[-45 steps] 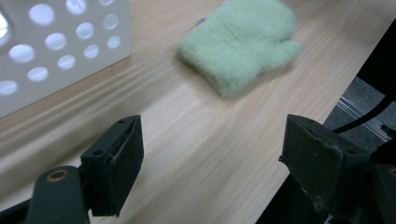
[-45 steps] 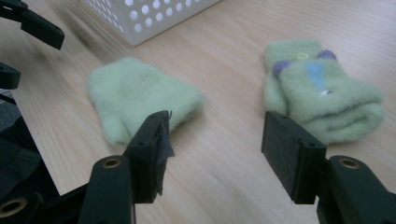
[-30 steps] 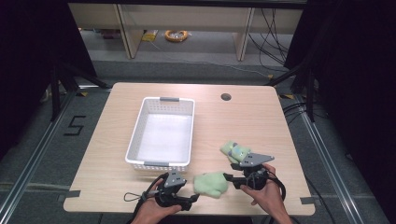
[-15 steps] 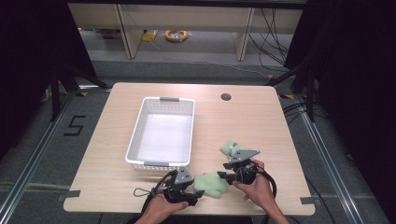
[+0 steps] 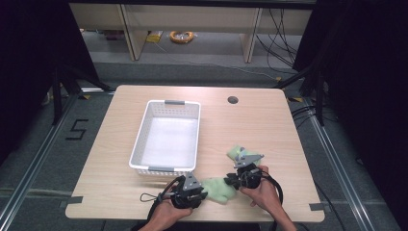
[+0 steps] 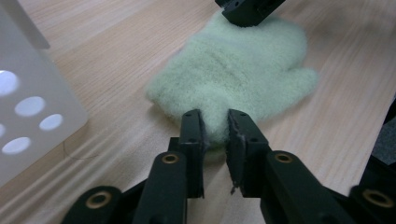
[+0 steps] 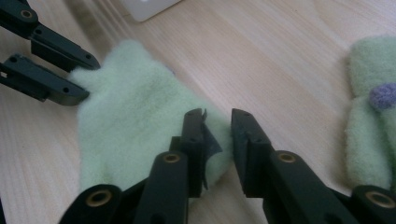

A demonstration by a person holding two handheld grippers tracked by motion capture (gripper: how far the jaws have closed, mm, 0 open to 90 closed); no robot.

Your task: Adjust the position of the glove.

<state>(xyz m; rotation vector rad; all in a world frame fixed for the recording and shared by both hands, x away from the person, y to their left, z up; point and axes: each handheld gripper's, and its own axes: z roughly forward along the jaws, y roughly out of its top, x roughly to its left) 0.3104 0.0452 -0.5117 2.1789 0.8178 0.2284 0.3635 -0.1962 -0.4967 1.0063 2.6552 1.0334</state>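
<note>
Two pale green mittens on the tabletop [image 5: 269, 120], one white basket [image 5: 166, 137]. Left hand-held gripper [image 6: 215, 126] pinches the near mitten [image 6: 238, 70] at one edge; right hand-held gripper [image 7: 217, 116], jaws narrowly parted, straddles its opposite edge. Second mitten [image 7: 373, 135] lies apart. Both grippers have closed inward since 1.0 s ago.

Far tabletop [image 5: 250, 120]: we see bare wood, open to approach (a small round hole [image 5: 233, 100] sits near the back edge).
Left side: white basket [image 5: 166, 137] blocks passage.
Near edge: green mitten [image 5: 219, 189], second green mitten [image 5: 239, 154] and both grippers crowd it.
</note>
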